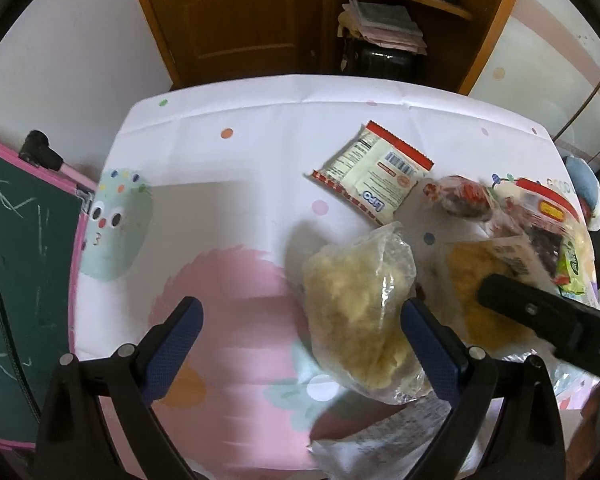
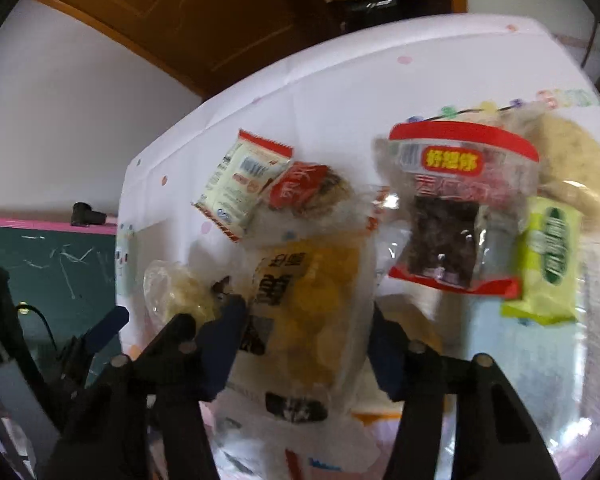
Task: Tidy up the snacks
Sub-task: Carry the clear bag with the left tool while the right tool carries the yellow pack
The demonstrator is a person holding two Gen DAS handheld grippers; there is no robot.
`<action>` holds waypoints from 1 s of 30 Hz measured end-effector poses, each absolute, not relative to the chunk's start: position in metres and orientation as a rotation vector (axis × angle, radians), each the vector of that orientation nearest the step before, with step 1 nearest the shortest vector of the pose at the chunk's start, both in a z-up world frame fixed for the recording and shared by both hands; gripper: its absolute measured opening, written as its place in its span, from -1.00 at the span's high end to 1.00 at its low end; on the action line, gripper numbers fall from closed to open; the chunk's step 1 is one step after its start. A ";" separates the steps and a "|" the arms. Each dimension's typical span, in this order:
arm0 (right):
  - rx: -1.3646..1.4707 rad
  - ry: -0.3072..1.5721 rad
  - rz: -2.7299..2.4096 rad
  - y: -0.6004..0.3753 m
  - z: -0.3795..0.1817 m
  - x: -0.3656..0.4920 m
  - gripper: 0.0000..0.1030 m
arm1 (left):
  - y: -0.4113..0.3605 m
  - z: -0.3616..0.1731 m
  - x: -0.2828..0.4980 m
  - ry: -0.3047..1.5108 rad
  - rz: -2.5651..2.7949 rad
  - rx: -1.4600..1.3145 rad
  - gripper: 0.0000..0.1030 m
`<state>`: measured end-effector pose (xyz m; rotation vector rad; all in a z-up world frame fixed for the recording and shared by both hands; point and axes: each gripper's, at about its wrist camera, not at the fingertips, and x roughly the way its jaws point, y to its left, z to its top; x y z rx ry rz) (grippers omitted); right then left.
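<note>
Yellow chips bag (image 2: pixel 300 312) sits between your spread right gripper (image 2: pixel 304 320); you're likely picking it. Close squarely. Left gripper (image 1: pixel 300 320) gapes beside it.

Landmark: the clear bag of pale yellow snack pieces (image 1: pixel 360 312). To its left, the patterned tablecloth (image 1: pixel 220 208) lies bare out to the table edge; passage is unobstructed there. Beyond that edge a green chalkboard with a pink frame (image 1: pixel 24 260) bounds the approach. Behind the bag, a cream wafer packet with red edges (image 1: pixel 374 174) lies apart from it, with a bare strip between. To its right, packets crowd together: a yellow chip bag (image 2: pixel 312 312), a red-topped pouch of dark dried fruit (image 2: pixel 456 216) and a green packet (image 2: pixel 548 256).
</note>
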<state>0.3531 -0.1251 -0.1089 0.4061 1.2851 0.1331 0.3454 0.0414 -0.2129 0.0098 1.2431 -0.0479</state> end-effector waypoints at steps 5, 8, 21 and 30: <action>0.317 1.173 0.066 -0.138 -0.083 0.325 -0.06 | 0.030 -0.226 0.350 1.291 -0.051 -0.029 -0.89; 0.343 1.120 0.070 -0.153 -0.068 0.303 -0.05 | 0.025 -0.236 0.354 1.347 -0.088 -0.074 -0.33; 0.380 0.910 0.129 -0.184 0.007 0.204 -0.03 | 0.023 -0.139 0.312 1.141 -0.109 -0.078 0.30; 0.257 0.675 0.062 -0.188 0.065 0.102 -0.03 | 0.026 -0.007 0.166 0.930 -0.244 -0.019 0.30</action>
